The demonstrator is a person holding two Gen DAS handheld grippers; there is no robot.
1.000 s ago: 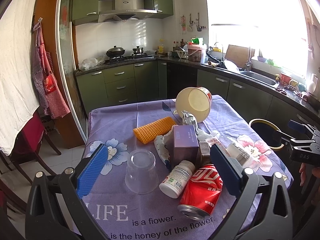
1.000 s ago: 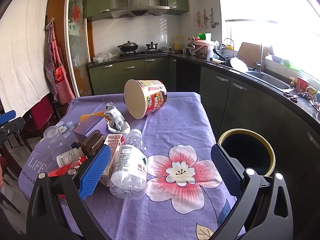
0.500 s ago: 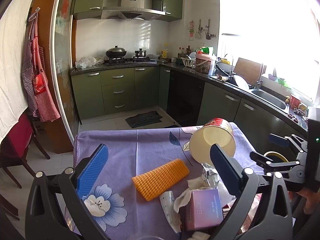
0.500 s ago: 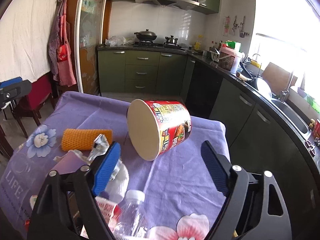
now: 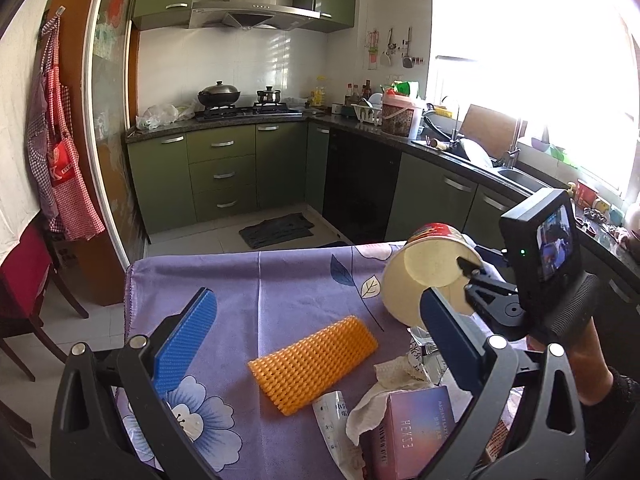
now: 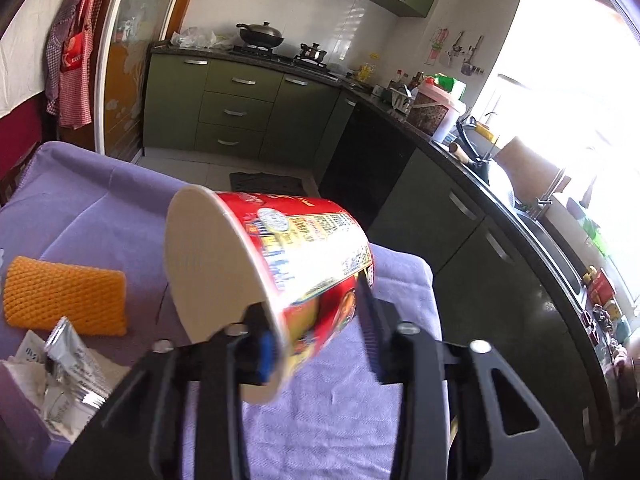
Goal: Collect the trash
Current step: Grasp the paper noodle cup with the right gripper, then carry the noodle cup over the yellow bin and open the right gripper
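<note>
A red instant-noodle cup (image 6: pixel 280 264) lies on its side on the purple tablecloth (image 6: pixel 100 216), its cream mouth facing left. My right gripper (image 6: pixel 316 328) has its fingers on both sides of the cup and is shut on it. The cup also shows in the left wrist view (image 5: pixel 432 276), with the right gripper (image 5: pixel 480 280) against it. My left gripper (image 5: pixel 316 340) is open and empty above an orange foam net sleeve (image 5: pixel 316 364). The sleeve also shows in the right wrist view (image 6: pixel 64 300).
A pink box (image 5: pixel 408 436), crumpled tissue (image 5: pixel 384 396) and a foil wrapper (image 6: pixel 68 364) lie on the table's near right. Green kitchen cabinets (image 5: pixel 224 172) and a counter with a sink (image 5: pixel 520 176) stand beyond. A red chair (image 5: pixel 20 280) stands at the left.
Both grippers moved forward over the table. My right gripper closed in on the noodle cup and shut on it. The cans and bottles dropped out of view.
</note>
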